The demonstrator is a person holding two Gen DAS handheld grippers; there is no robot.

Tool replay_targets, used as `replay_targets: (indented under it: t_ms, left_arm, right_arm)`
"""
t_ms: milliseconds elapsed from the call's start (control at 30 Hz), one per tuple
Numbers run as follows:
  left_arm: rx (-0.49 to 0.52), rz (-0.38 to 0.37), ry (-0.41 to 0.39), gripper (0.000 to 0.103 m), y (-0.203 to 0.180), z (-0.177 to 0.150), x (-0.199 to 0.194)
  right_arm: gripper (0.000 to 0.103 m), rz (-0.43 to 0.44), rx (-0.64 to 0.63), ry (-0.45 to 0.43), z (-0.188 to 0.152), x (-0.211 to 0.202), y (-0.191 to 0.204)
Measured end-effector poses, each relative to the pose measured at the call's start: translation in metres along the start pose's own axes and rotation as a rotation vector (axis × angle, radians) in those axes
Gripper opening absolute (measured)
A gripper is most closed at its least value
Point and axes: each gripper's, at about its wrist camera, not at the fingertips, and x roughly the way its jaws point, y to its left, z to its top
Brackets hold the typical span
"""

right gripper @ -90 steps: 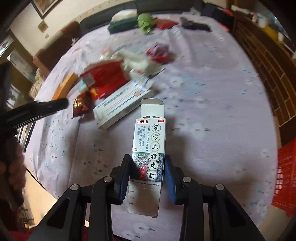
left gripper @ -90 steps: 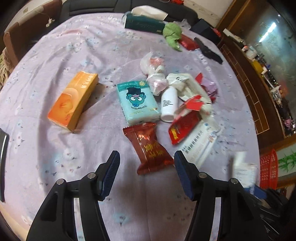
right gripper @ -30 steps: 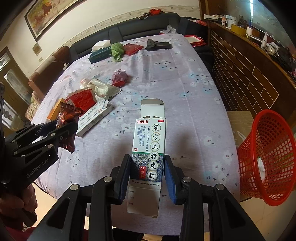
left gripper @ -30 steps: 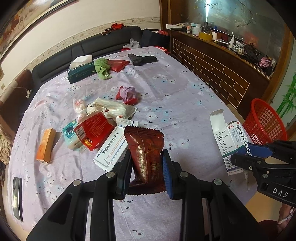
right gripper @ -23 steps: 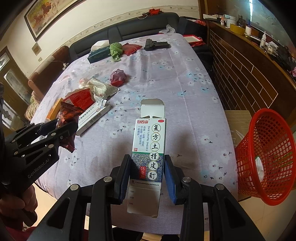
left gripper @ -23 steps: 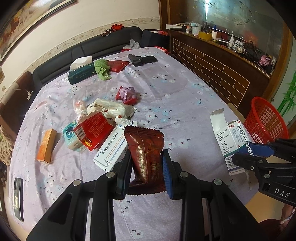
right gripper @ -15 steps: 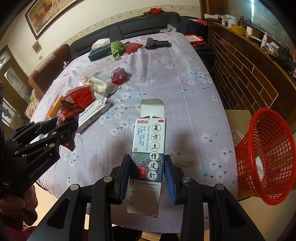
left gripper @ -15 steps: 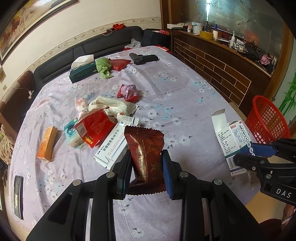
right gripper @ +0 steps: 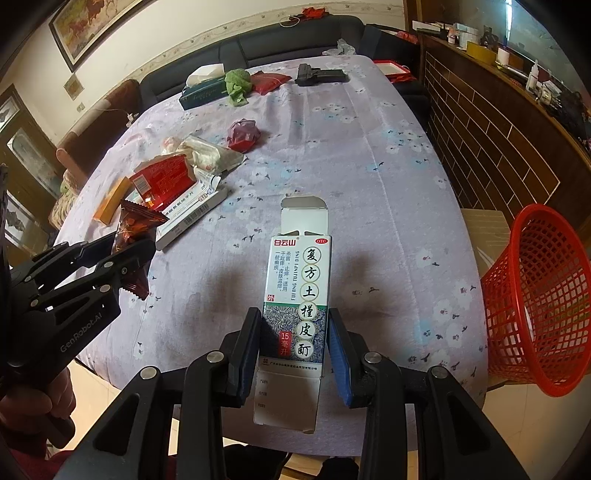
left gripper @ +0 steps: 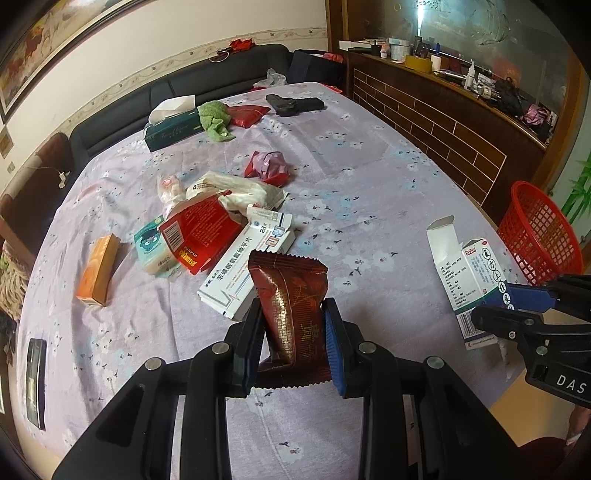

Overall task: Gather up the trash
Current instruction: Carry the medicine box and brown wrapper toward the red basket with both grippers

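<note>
Left tongs (left gripper: 291,343) clamp a brown snack wrapper (left gripper: 291,306); right tongs (right gripper: 295,347) clamp an open medicine box (right gripper: 297,295).

Both views: strong fisheye, dark vignette at corners, straight lines bow toward edges. Daylight, even and fairly bright; table (left gripper: 369,177) cloth well lit, no harsh hotspots. Glare streak on glass panel (left gripper: 421,18) upper right of left-wrist view. Right-wrist view: soft dark shadows on cloth either side of medicine box (right gripper: 295,295), below its mid-height. Focus sharp centre-frame, box print legible; edges softer, far shelf clutter indistinct. No motion blur. Room's left edge dimmer in right-wrist view.
</note>
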Motion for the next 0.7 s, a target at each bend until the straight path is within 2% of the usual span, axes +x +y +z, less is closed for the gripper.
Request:
replay_targets:
  t_ms: [700]
  left_arm:
    - [0.039, -0.02, -0.028, 0.029, 0.024, 0.007, 0.005]
  right_arm:
    - [0.038, -0.043, 0.032, -0.025, 0.006, -0.001, 0.021]
